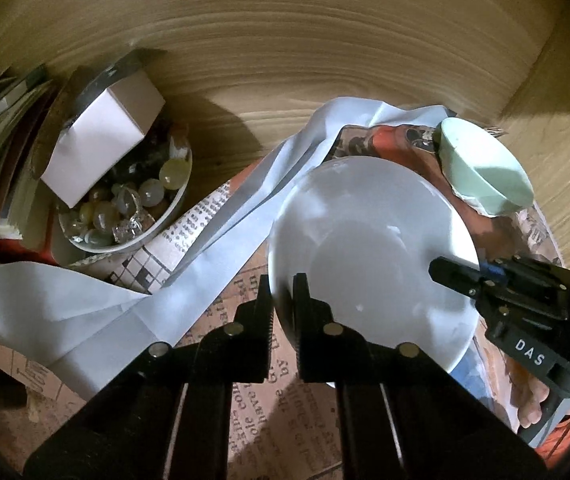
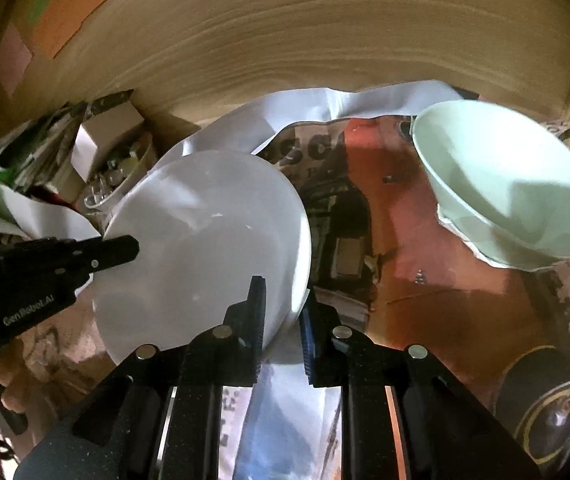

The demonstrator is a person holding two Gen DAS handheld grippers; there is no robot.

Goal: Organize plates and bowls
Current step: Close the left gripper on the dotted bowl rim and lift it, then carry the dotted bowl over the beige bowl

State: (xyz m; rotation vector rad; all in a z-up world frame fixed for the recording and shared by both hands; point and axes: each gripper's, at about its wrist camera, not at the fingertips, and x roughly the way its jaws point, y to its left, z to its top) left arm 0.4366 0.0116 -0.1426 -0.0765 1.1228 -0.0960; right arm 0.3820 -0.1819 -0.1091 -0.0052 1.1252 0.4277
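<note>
The white plate (image 1: pixel 373 256) is tilted, held off the newspaper-covered counter (image 1: pixel 253 392) by both grippers at once. In the left wrist view the left gripper (image 1: pixel 283 296) has its jaws pinching the plate's rim at about 8 o'clock on the plate, 1 finger on the outside and 1 on the inner face. The right gripper (image 1: pixel 451 274) comes in from 3 o'clock and its jaws are pinching the opposite rim.

In the right wrist view the same plate (image 2: pixel 205 248) fills the left-centre, its rim caught between the right gripper (image 2: pixel 285 308) jaws at roughly 5 o'clock on the plate, while the left gripper (image 2: pixel 125 248) grips it at 9 o'clock.

The pale green bowl (image 2: pixel 505 184) stands on the newspaper well apart from the plate, toward 2 o'clock in the right wrist view; in the left wrist view this bowl (image 1: pixel 485 168) appears at 1 o'clock, just beyond the plate's far rim. Its rim looks chipped or ragged on the near side.

At 10 o'clock in the left wrist view a small white bowl of glass marbles (image 1: pixel 125 208) carries a white box (image 1: pixel 105 136) leaning on it. White paper sheets (image 1: pixel 85 304) lie crumpled across the newspaper between that bowl and the plate. A wooden wall (image 1: pixel 305 40) rises behind everything.
</note>
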